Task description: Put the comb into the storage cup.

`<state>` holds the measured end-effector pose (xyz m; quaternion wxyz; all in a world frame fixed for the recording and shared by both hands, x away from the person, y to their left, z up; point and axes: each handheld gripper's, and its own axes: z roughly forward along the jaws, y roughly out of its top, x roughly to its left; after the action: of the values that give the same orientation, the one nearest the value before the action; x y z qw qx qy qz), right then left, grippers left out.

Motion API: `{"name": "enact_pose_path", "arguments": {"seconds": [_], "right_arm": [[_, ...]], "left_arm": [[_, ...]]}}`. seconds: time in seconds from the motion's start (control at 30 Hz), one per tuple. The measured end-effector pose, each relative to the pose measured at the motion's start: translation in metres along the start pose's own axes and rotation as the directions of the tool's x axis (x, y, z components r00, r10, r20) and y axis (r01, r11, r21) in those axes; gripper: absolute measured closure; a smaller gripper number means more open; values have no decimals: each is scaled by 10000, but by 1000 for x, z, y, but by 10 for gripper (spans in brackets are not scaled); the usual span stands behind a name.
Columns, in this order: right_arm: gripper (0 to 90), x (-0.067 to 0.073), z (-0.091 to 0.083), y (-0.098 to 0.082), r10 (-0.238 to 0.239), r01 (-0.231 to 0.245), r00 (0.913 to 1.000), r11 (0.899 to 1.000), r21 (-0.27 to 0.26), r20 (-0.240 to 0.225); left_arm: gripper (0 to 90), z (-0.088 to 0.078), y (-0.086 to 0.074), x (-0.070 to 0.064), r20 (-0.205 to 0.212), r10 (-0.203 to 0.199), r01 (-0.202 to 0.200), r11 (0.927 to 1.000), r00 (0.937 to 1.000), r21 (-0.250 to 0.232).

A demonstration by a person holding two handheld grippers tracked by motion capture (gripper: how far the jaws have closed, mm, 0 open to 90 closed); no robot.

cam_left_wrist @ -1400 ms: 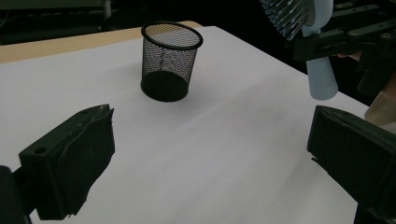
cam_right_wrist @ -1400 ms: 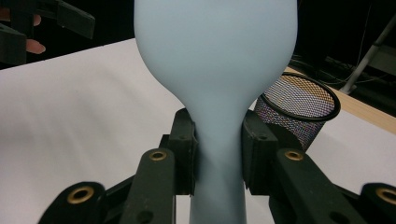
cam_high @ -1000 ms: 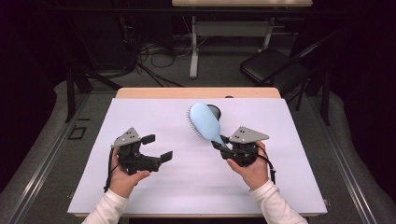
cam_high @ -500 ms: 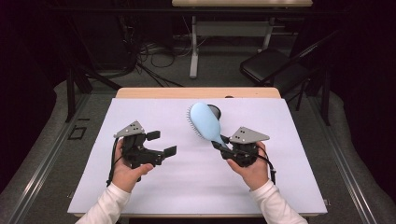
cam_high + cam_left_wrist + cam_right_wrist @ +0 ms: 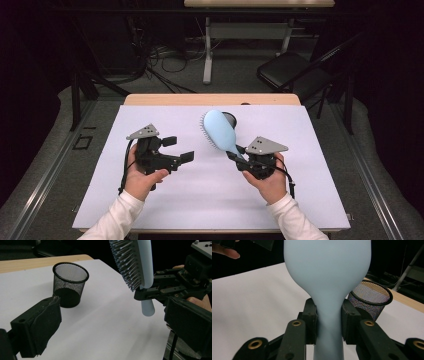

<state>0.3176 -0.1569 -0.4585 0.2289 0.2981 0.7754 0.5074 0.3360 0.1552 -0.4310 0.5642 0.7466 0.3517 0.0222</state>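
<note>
A pale blue hairbrush (image 5: 218, 128) stands tilted above the white table, bristles facing left. My right gripper (image 5: 238, 156) is shut on its handle; in the right gripper view both pads (image 5: 311, 323) press the narrow neck of the brush (image 5: 327, 272). My left gripper (image 5: 179, 149) is held in the air left of the brush, open and holding nothing. In the left gripper view its jaws stand wide apart, with the brush bristles (image 5: 128, 262) and the right gripper (image 5: 165, 290) ahead. A black mesh cup (image 5: 231, 119) stands upright behind the brush head.
The mesh cup (image 5: 70, 285) looks empty inside and sits near the far edge of the white table cover (image 5: 310, 150). A wooden strip (image 5: 165, 99) runs along the table's back. A dark folding chair (image 5: 295, 72) and cables lie on the floor beyond.
The left gripper has lifted and drifted toward the middle of the table, closer to the brush. The right gripper and the brush have stayed put.
</note>
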Motion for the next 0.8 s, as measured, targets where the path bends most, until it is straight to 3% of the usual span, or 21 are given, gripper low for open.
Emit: {"name": "enact_pose_path", "arguments": {"seconds": [0.8], "right_arm": [[696, 3, 2, -2, -48, 48, 10000, 10000, -41, -1]], "left_arm": [[16, 23, 22, -8, 231, -100, 96, 9998, 9997, 178]]}}
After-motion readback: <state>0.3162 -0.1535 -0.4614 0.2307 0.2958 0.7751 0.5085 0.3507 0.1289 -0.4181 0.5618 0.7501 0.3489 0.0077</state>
